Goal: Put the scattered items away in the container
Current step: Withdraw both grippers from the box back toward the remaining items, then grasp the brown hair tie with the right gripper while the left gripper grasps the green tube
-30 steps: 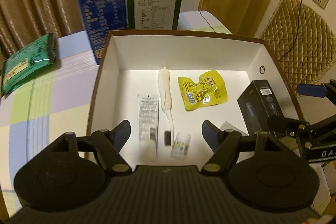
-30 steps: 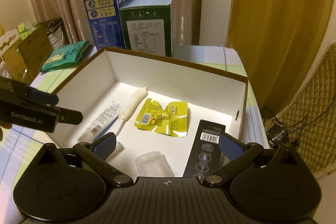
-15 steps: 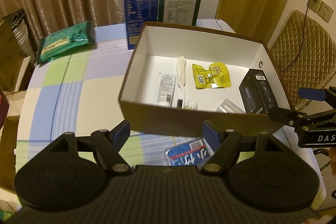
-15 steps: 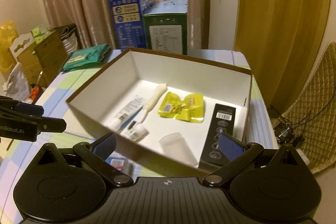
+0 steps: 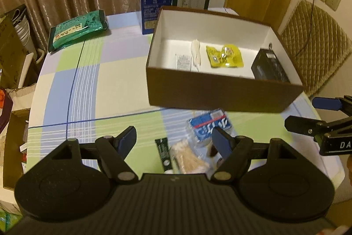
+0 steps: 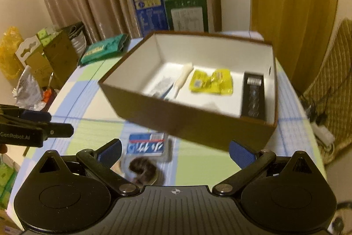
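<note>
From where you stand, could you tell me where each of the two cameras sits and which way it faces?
Left wrist: on the left gripper, looking forward and down across the checked table at the brown box; its own open fingers show, the right gripper at the right edge.
Right wrist: on the right gripper, facing the same box from its nearer right side; own open fingers show, the left gripper at the left edge.
Shared: box, yellow packet, blue-and-white packet, cartons.
</note>
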Tool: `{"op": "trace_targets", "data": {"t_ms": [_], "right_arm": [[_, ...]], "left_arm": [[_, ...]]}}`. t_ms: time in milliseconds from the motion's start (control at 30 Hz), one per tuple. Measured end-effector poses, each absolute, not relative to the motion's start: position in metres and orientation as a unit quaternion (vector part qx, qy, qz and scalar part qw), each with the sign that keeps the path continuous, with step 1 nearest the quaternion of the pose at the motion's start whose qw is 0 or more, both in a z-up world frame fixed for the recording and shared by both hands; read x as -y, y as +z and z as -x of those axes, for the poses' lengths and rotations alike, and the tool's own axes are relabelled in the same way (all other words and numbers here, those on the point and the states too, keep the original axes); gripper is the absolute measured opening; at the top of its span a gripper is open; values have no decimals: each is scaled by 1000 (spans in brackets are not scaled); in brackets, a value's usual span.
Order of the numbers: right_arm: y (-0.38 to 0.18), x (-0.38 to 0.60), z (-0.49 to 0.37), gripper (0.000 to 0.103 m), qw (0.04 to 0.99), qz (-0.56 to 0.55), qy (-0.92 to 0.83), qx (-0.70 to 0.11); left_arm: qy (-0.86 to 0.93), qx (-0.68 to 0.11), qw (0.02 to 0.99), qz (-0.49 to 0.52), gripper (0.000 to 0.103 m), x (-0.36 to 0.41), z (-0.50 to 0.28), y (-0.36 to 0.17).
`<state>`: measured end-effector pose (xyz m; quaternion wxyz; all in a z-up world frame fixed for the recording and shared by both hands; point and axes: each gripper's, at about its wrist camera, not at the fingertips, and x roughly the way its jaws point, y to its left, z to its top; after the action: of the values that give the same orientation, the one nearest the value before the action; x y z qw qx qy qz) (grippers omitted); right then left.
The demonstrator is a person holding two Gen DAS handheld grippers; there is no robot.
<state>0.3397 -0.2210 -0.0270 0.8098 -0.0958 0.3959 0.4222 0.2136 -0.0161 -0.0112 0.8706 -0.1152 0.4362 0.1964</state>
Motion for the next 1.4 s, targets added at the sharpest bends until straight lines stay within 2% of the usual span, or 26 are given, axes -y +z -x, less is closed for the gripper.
{"op": "trace_targets", "data": {"t_ms": [633, 833, 1000, 1200, 1400], "right_arm": [[-66, 207, -278, 98, 811, 101, 384, -429], [-80, 199, -274, 86, 803, 109, 387, -440], [-97, 189, -280, 69, 799, 112, 390, -443], [-115, 178, -290, 62, 797, 111, 392, -446], [-130, 166, -303, 60, 796, 118, 396, -442]], "left_arm": [[152, -474, 860, 110, 71, -11, -165, -52], [156, -486, 852, 114, 70, -14, -158, -65], [157, -487, 851, 120, 70, -17, -160, -72], [160, -488, 850, 117, 70, -20, -168, -81], [166, -491, 847, 119, 68, -24, -180, -94]]}}
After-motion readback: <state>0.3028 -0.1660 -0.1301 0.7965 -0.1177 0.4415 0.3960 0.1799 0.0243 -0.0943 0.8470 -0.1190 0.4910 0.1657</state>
